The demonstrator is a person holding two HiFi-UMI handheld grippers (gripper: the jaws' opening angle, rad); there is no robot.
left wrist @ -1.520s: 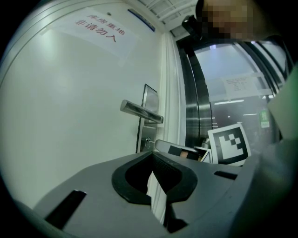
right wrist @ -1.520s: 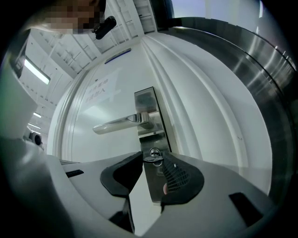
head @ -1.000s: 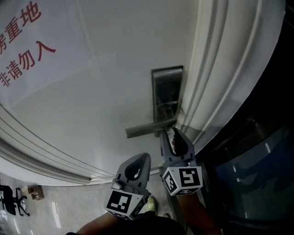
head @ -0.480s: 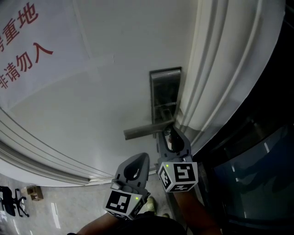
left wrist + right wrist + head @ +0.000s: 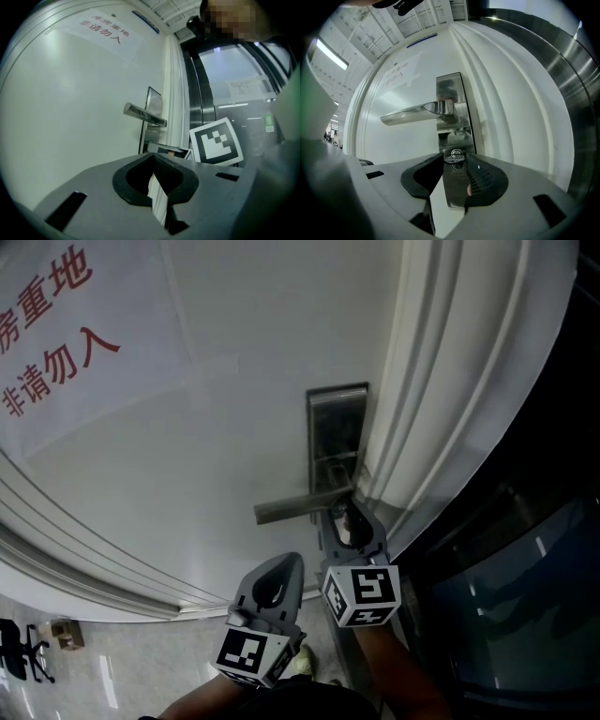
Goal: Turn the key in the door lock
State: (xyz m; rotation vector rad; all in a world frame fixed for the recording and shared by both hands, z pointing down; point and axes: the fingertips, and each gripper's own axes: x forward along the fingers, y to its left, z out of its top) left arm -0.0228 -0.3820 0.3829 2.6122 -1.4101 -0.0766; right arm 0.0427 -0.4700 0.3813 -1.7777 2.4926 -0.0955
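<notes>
A steel lock plate (image 5: 336, 432) with a lever handle (image 5: 295, 509) sits at the white door's right edge. In the right gripper view the small key (image 5: 454, 156) sticks out of the plate (image 5: 451, 93) below the handle (image 5: 412, 112). My right gripper (image 5: 454, 160) is shut on the key, with one fingertip on each side of its head. In the head view the right gripper (image 5: 345, 514) reaches up under the handle. My left gripper (image 5: 292, 563) hangs lower left, away from the door. It is shut with nothing in it (image 5: 153, 161).
A paper sign (image 5: 56, 324) with red characters is stuck on the door at upper left. The ribbed white door frame (image 5: 450, 381) runs along the plate's right side, with a dark metal and glass panel (image 5: 525, 596) beyond it. Tiled floor and an office chair (image 5: 23, 648) show at lower left.
My right gripper has moved up and slightly left towards the lock plate, and its marker cube has twisted a little. The left gripper has stayed in place.
</notes>
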